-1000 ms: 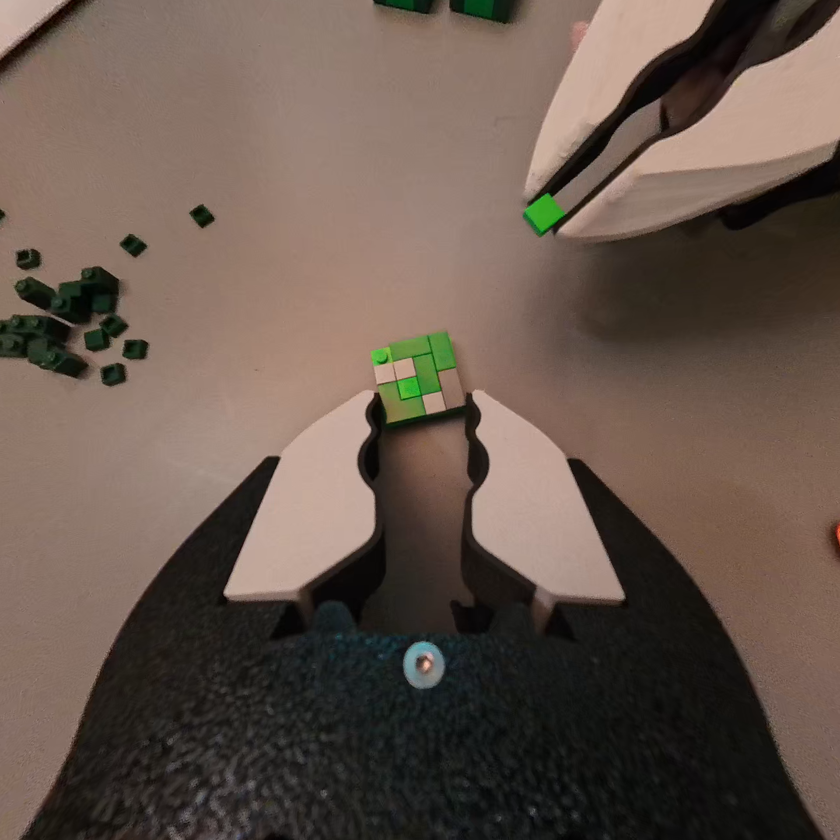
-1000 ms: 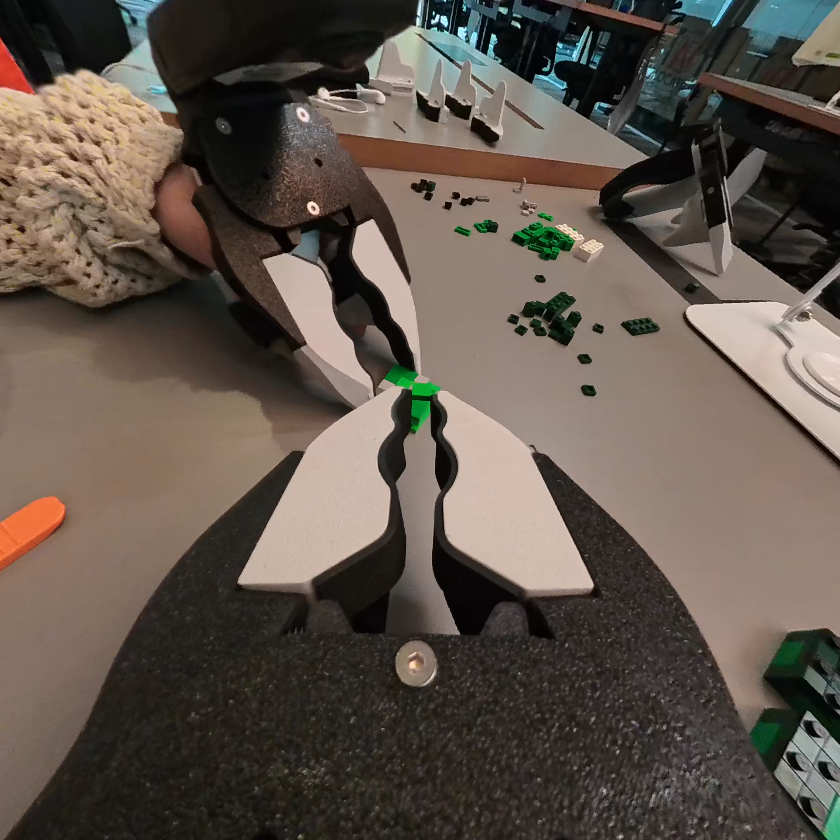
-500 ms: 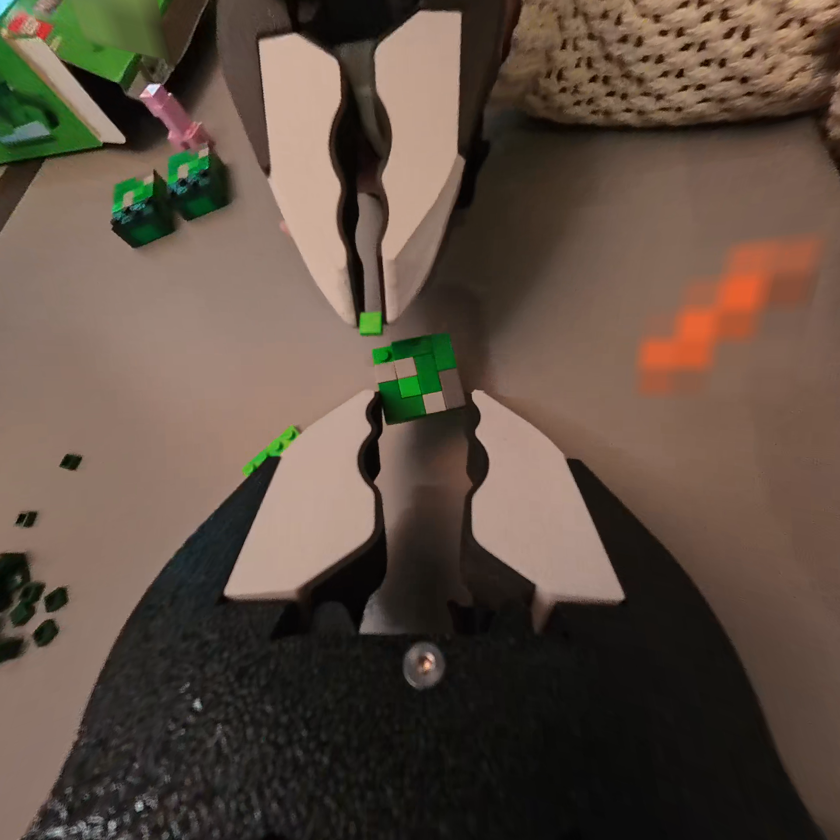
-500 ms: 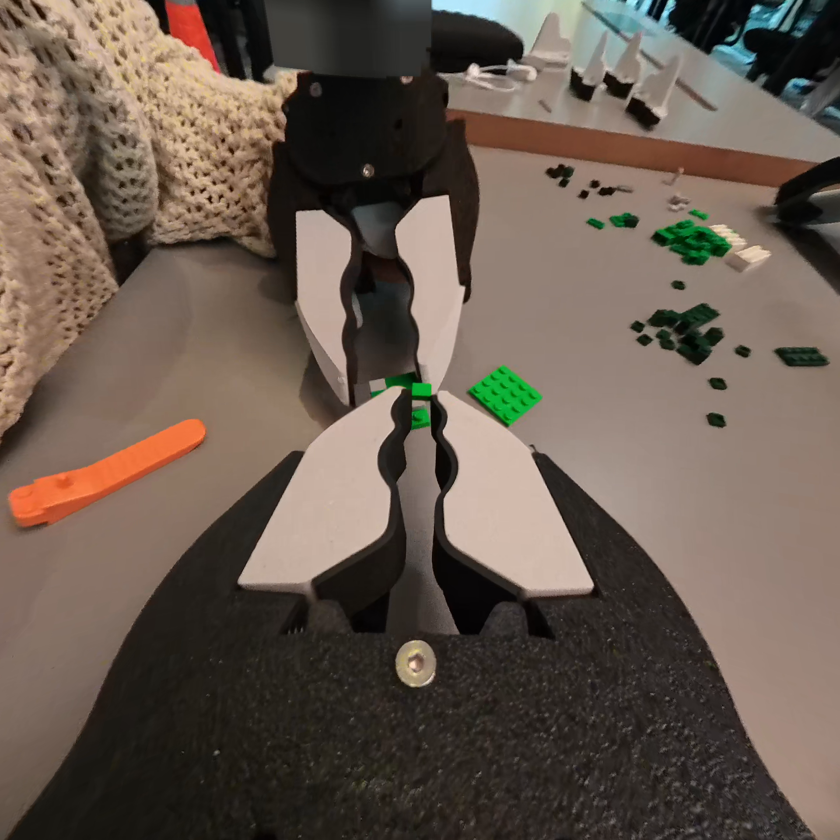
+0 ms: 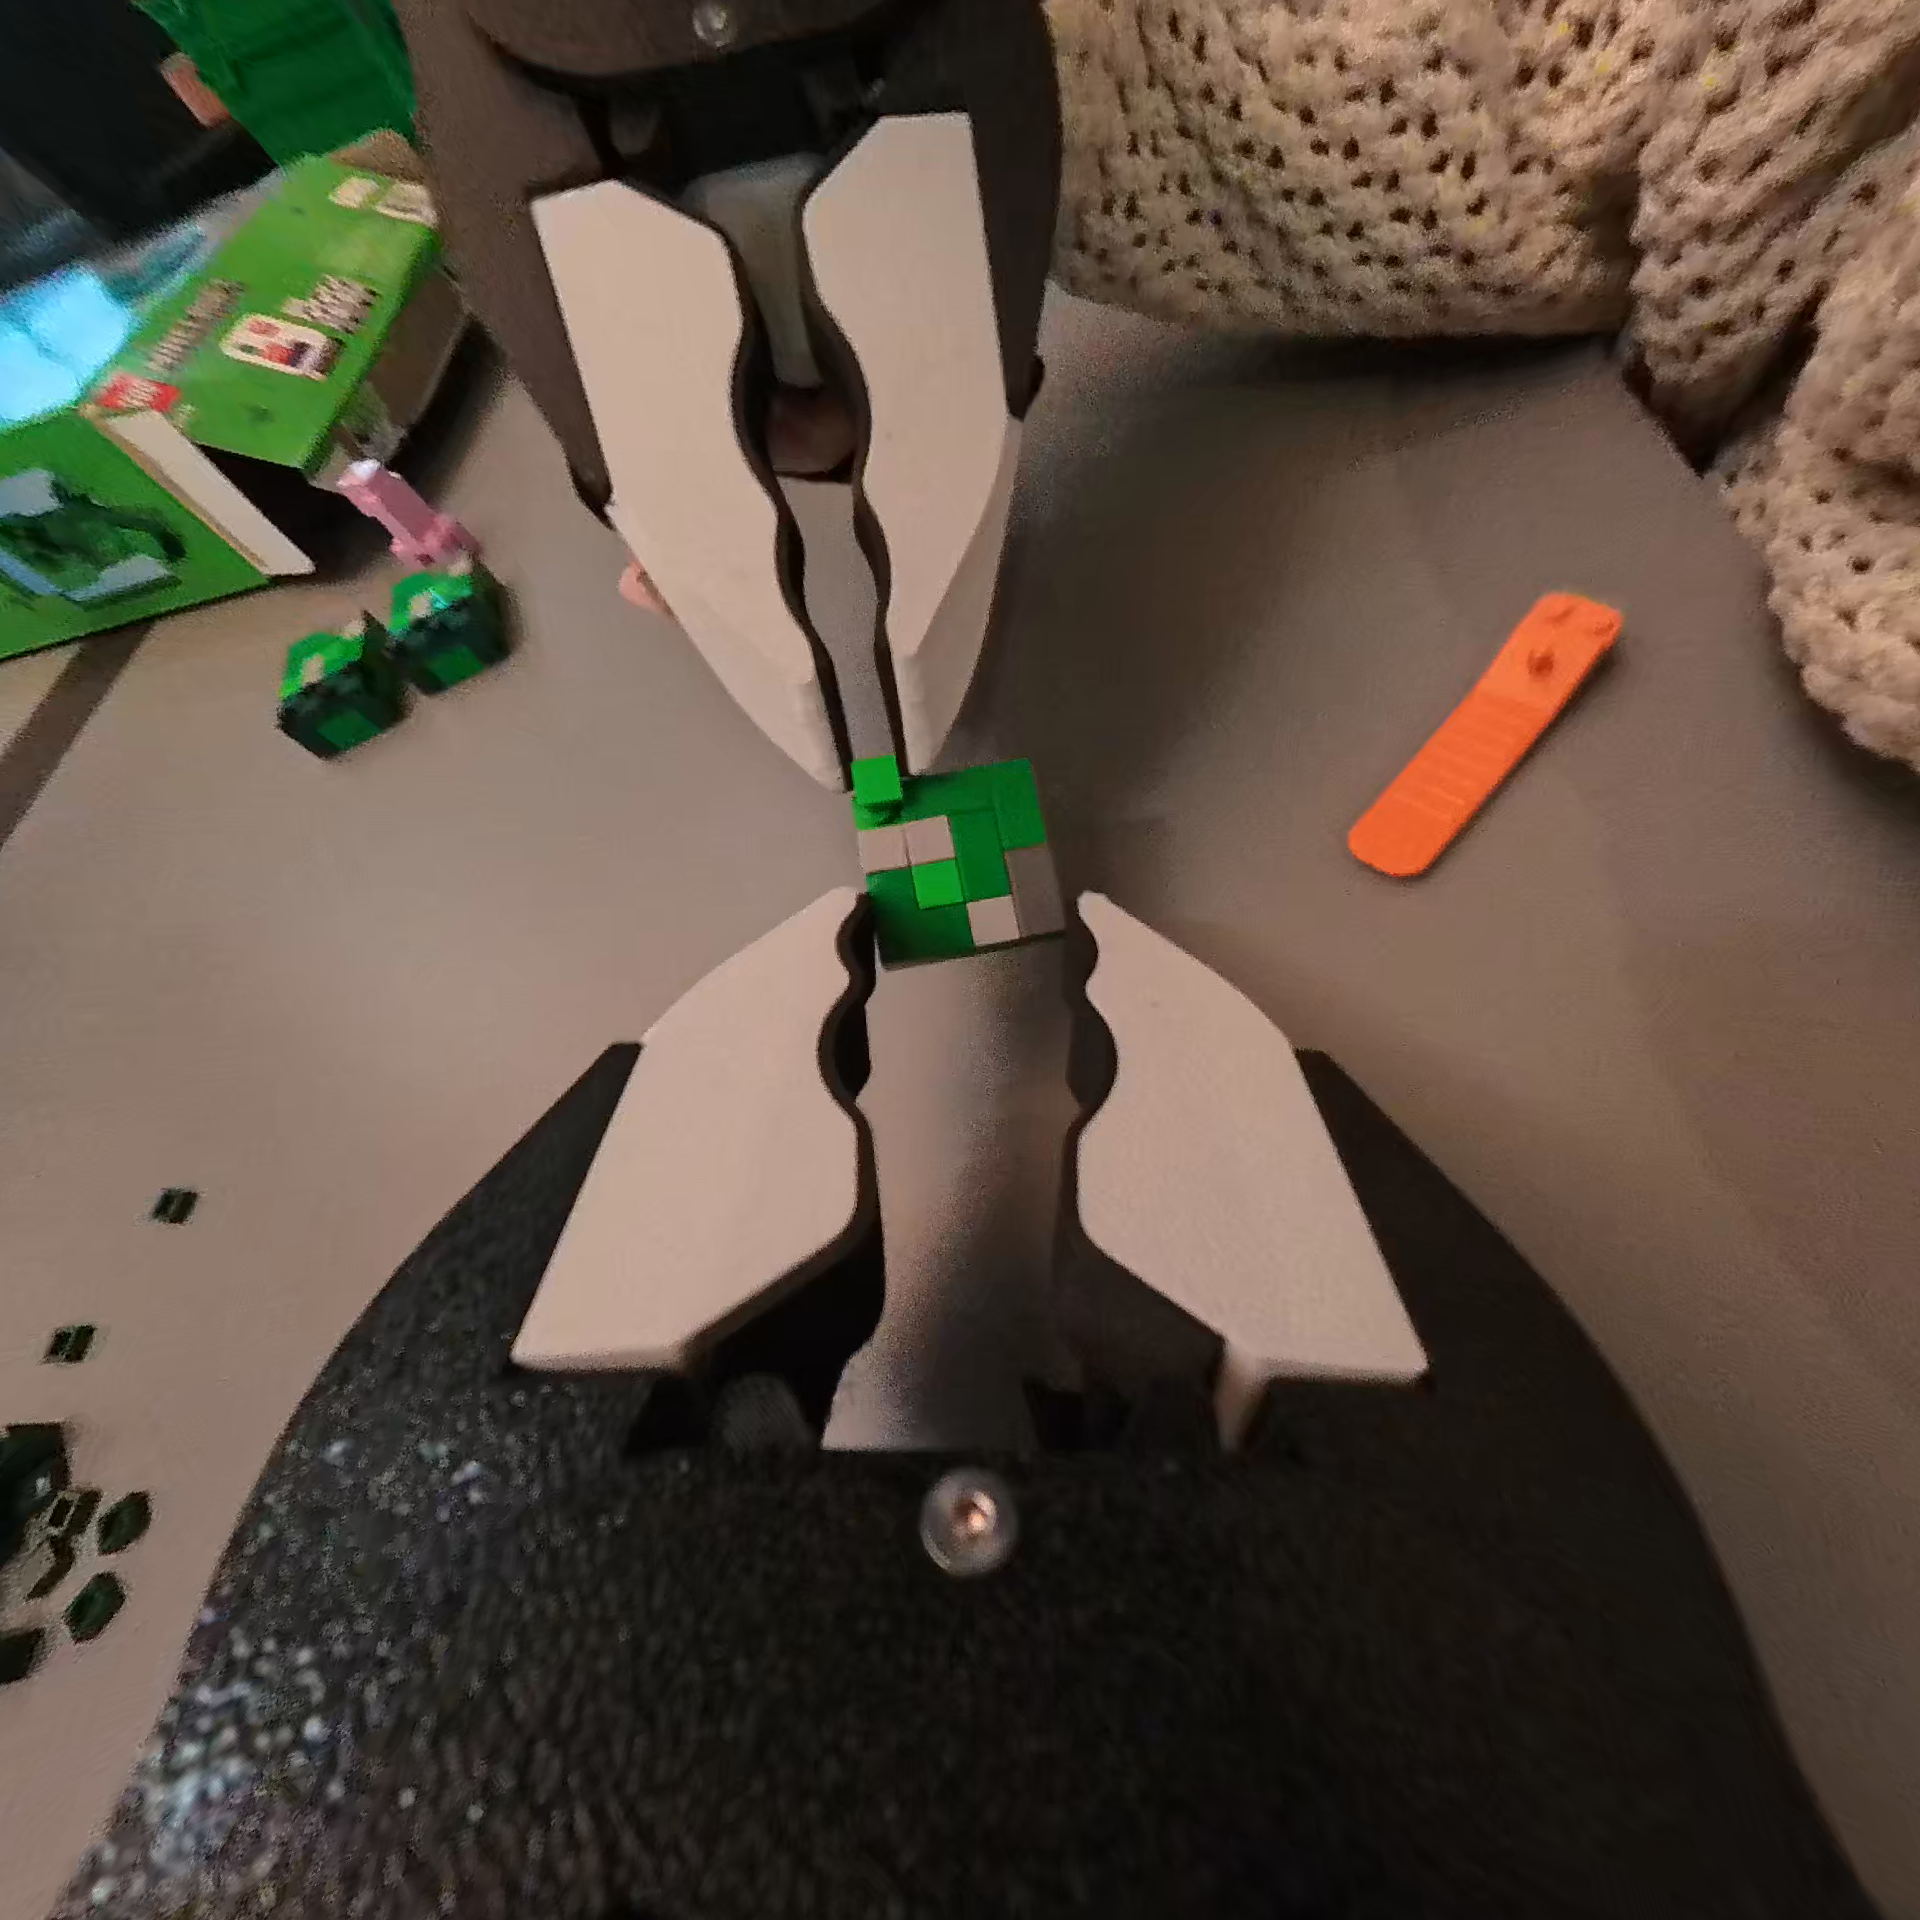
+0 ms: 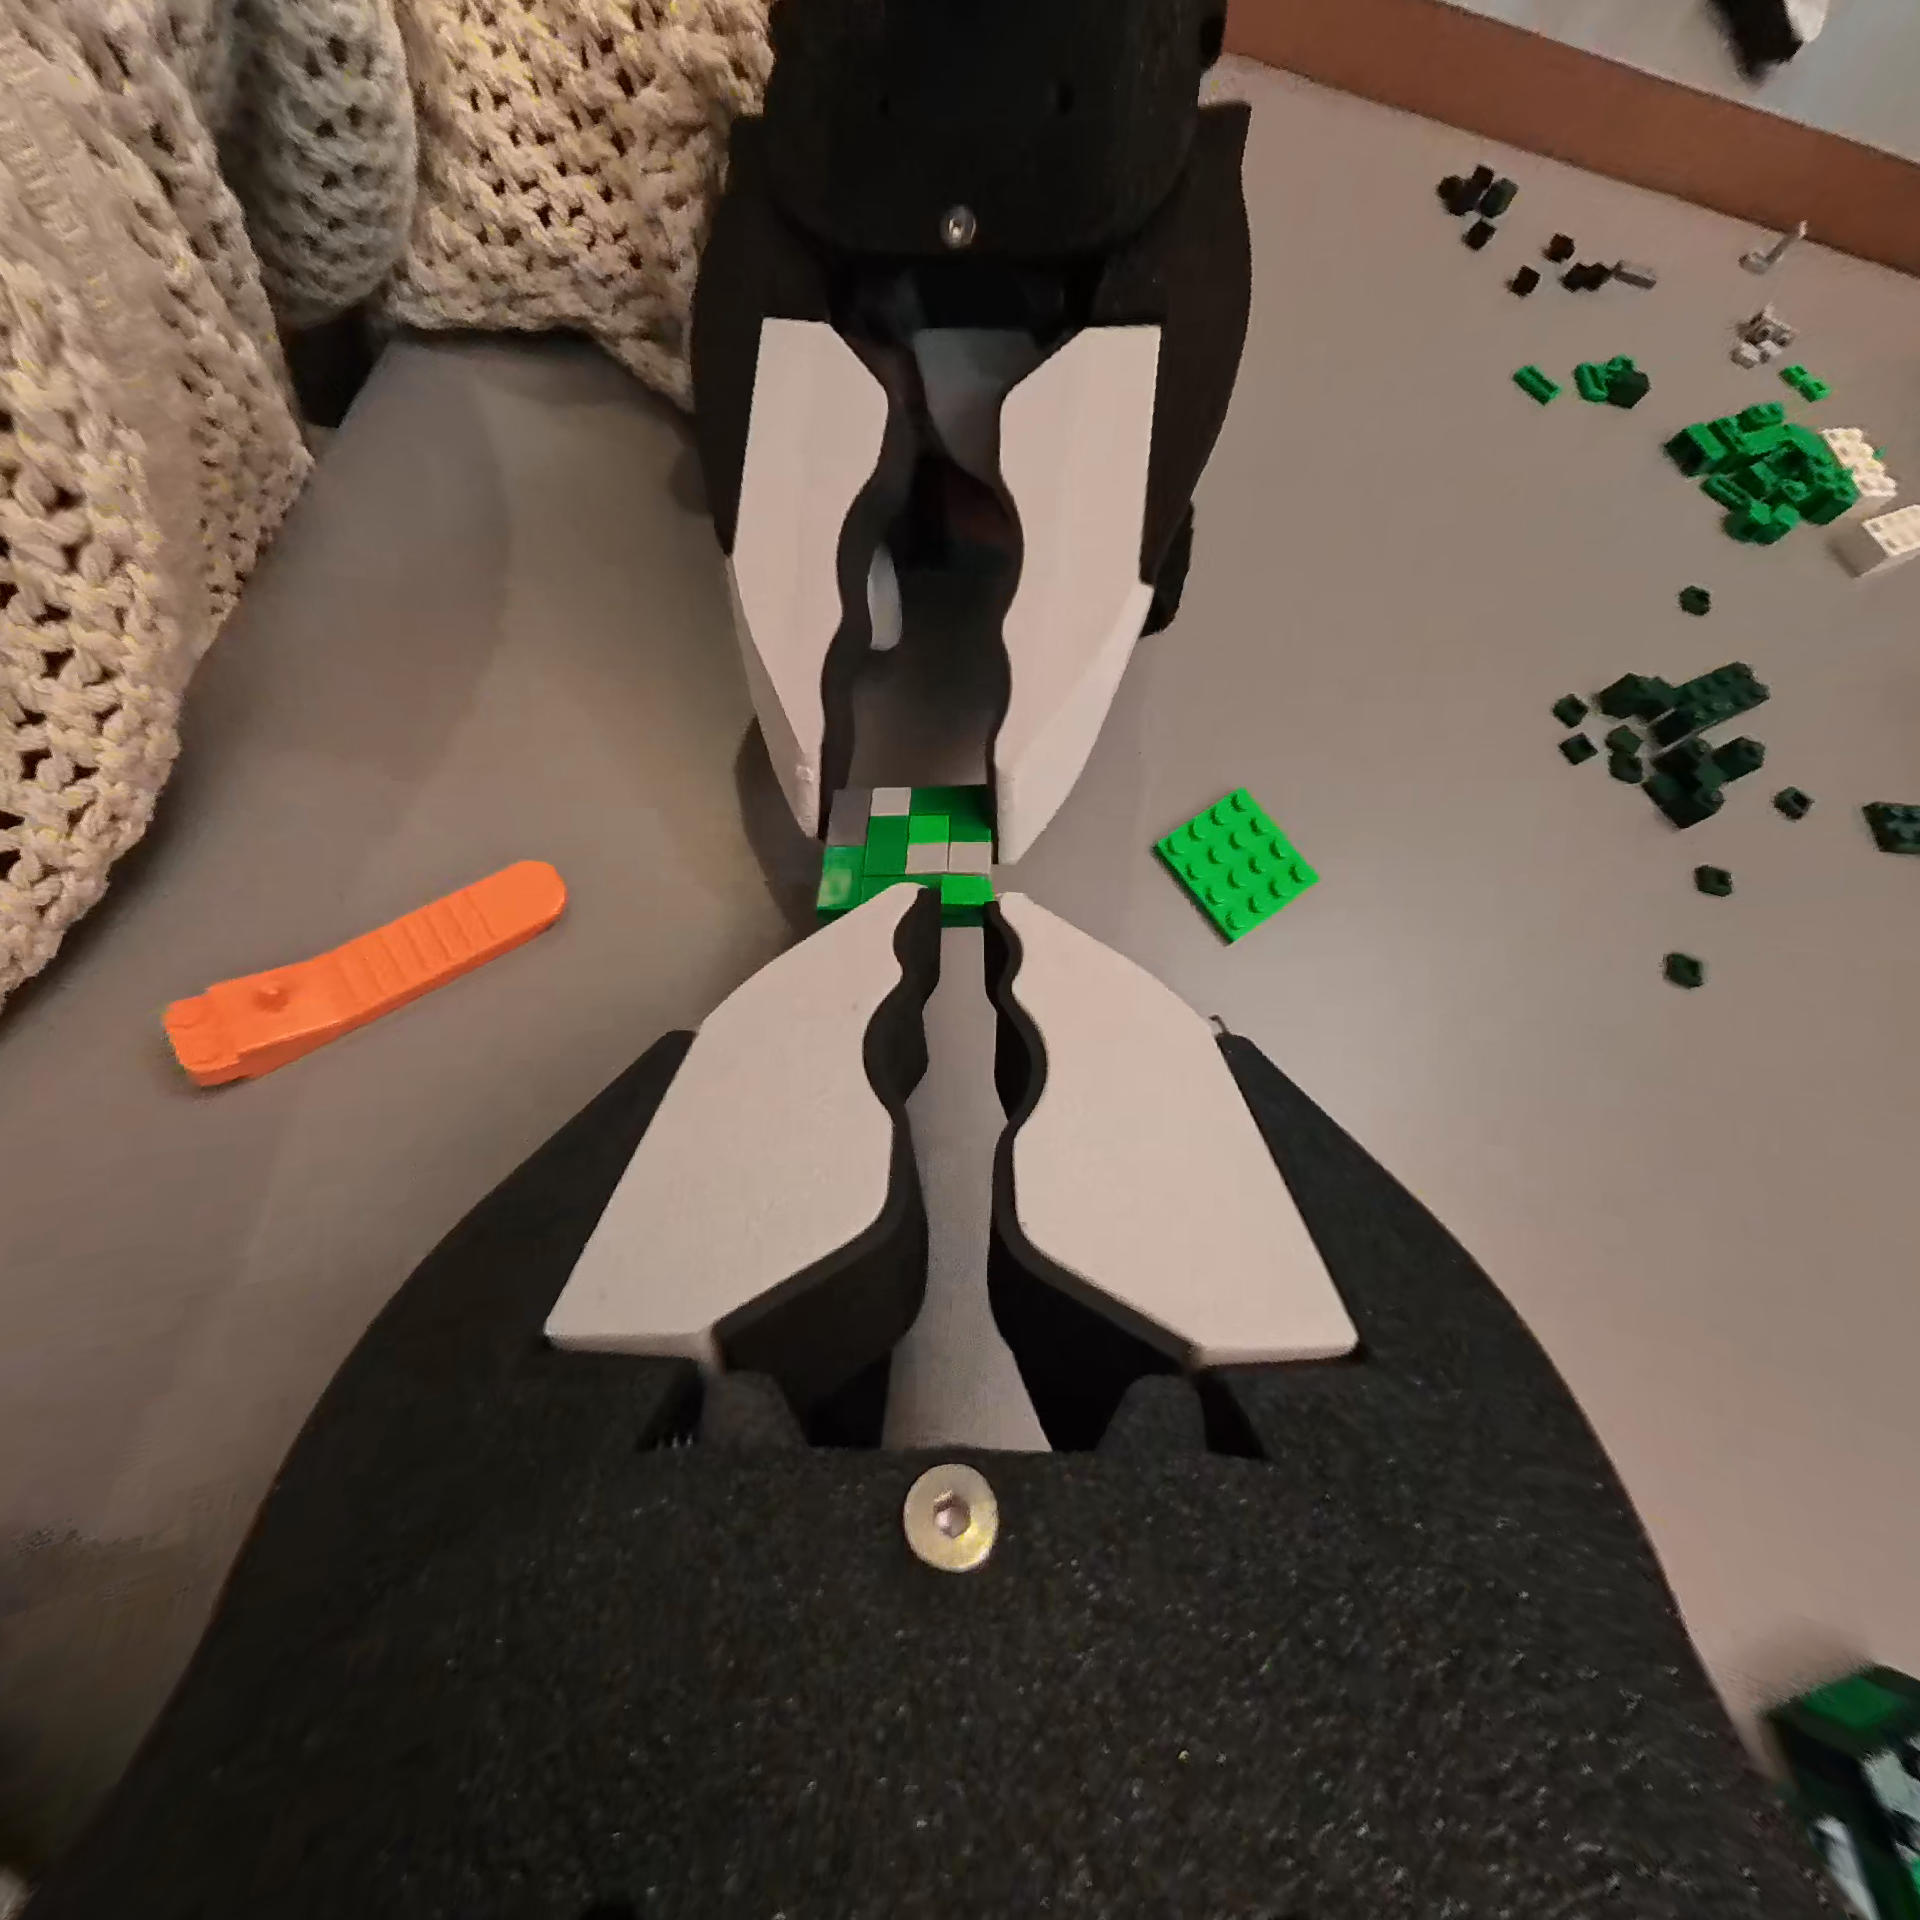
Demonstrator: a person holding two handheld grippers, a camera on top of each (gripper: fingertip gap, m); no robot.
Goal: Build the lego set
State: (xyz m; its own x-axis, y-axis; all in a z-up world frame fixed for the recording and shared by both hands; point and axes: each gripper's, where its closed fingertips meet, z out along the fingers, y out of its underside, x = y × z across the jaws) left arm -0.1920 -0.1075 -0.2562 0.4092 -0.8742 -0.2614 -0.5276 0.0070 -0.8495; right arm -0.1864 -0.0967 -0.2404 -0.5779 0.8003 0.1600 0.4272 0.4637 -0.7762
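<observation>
Left gripper [image 5: 966, 914] clamps the smooth tiled green-grey plate [image 5: 961, 868]; right gripper [image 6: 954, 904] pinches a small green tile [image 5: 875, 777]; ribbed orange separator [image 5: 1481, 748] nearby.

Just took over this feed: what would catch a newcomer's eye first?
Two grippers meeting tip to tip over a small green-and-grey tiled plate at centre. The right gripper pinches a bright green tile at the plate's corner; the left gripper brackets the plate. An orange tool lies beside them.

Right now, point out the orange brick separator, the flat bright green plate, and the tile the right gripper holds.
orange brick separator [image 6: 364, 971]: right wrist view, ribbed middle.
flat bright green plate [image 6: 1236, 864]: right wrist view, studded top.
small green tile [image 5: 875, 777]: left wrist view, top face, between the fingertips.
</observation>
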